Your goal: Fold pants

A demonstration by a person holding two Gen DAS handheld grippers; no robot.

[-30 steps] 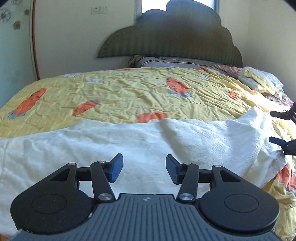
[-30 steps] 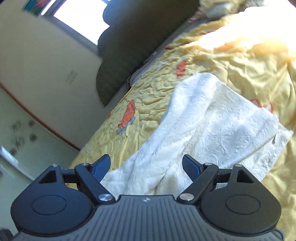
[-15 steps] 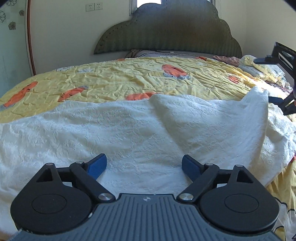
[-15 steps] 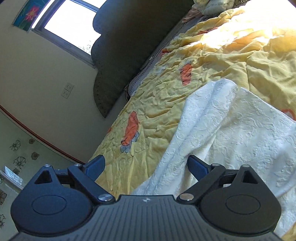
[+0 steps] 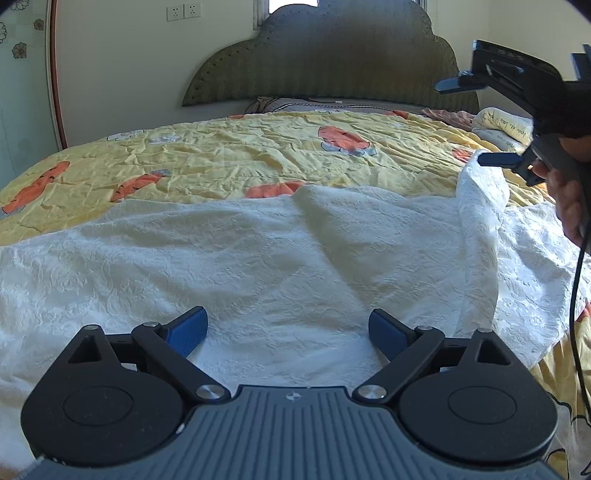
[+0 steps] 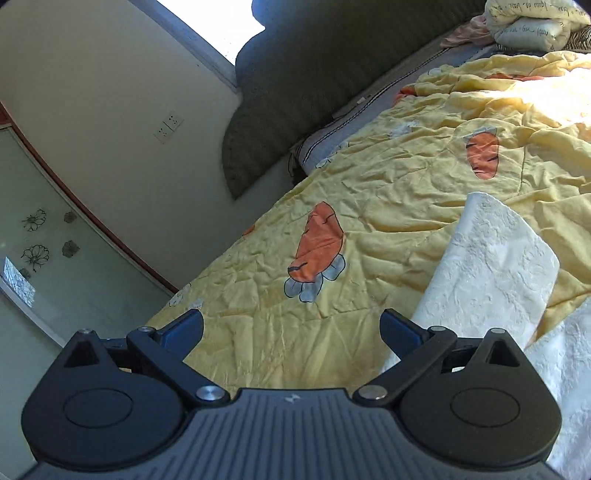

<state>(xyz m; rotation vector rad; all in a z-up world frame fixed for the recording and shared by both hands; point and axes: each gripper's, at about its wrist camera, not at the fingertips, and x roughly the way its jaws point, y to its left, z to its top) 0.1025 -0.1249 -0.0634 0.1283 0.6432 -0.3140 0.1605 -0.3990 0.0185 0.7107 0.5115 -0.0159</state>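
Observation:
White textured pants (image 5: 277,258) lie spread across the yellow bedspread (image 5: 229,155), with a raised fold standing at their right end (image 5: 480,206). My left gripper (image 5: 287,326) hovers low over the near part of the pants. Its jaws are opening, the blue pads stand wide apart, and cloth lies under them without being pinched. My right gripper (image 6: 291,325) is also opening, with only bedspread (image 6: 369,206) beyond its fingers and the folded pants end (image 6: 491,266) off to its right. In the left wrist view the right gripper (image 5: 476,122) hangs above that fold, held by a hand (image 5: 569,199).
A dark green headboard (image 5: 325,62) closes the far end of the bed. Pillows and bundled bedding (image 6: 532,26) sit at the far right corner. Wall sockets (image 5: 183,13) are on the back wall. A black cable (image 5: 576,280) hangs from the right gripper.
Both grippers' jaws have spread wider. The left gripper sank closer to the pants. The right gripper left the pants, rising and rolling, so it now faces the bedspread.

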